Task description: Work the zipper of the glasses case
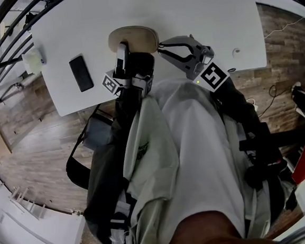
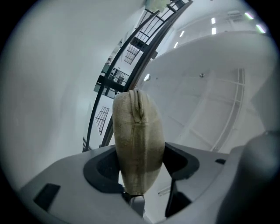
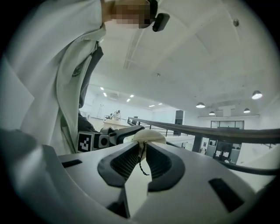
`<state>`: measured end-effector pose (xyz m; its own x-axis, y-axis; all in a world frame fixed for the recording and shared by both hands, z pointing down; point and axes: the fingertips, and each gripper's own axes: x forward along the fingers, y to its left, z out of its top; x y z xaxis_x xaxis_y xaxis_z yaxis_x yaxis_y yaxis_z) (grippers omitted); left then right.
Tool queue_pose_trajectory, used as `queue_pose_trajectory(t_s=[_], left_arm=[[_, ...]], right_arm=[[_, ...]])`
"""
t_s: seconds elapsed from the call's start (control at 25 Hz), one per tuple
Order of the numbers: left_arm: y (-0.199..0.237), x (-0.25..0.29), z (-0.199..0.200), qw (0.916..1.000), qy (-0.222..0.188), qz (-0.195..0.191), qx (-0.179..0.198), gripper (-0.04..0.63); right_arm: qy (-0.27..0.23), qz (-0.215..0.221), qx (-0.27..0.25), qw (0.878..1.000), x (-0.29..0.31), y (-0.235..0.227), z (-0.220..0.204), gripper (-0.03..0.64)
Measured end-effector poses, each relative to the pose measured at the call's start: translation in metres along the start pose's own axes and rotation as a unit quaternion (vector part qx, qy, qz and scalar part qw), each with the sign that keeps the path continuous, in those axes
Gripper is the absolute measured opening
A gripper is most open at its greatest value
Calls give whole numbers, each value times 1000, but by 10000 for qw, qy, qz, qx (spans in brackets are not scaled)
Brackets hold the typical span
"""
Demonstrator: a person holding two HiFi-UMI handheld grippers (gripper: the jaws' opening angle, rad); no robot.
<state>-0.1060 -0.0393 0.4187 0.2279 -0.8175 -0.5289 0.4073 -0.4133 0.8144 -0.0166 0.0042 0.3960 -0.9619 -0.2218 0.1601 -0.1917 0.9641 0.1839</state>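
Observation:
A beige fabric glasses case (image 1: pixel 133 39) hangs just above the near edge of the white table (image 1: pixel 196 14). My left gripper (image 1: pixel 122 48) is shut on it from the near side. In the left gripper view the case (image 2: pixel 138 140) stands upright between the two dark pads, zipper seam facing the camera. My right gripper (image 1: pixel 161 48) reaches the case's right end. In the right gripper view its jaw tips (image 3: pixel 141 146) meet on a thin black zipper pull cord (image 3: pixel 141 162), whose loose end dangles between the pads, with the case (image 3: pixel 149 136) just beyond.
A black phone (image 1: pixel 81 73) lies on the table's left part, and a small white box (image 1: pixel 32 61) sits at its left edge. A small round object (image 1: pixel 236 52) rests near the right edge. A dark bag (image 1: pixel 93 137) lies on the wooden floor below. Railings run along the left.

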Motion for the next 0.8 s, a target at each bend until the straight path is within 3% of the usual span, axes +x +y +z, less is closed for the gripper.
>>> queue_pose_trajectory(t_s=[0.16,0.36,0.6,0.72,0.8], left_arm=[[-1,1,-5,9996,188,4,-197,288],[2,-5,-11,9958,653,431,486,288],[-5,-9,-25,9885,1153,514,833,282],[-8,-9,-33,9808,1554,515,1057,279],[-9,-9,-41,9712,1934,563,1276,278]], right_arm=[[112,278,-159,9994,-4,2,6,1],[682,60,-455,9966,-8,-3,-10,-3],[552,-230,-293,9978,-14,-13,-8,-6],[382,-252,-163,9988,-16,-20,-5,-6],[304,-319,-31,9990,-17,-27,-6,-6]])
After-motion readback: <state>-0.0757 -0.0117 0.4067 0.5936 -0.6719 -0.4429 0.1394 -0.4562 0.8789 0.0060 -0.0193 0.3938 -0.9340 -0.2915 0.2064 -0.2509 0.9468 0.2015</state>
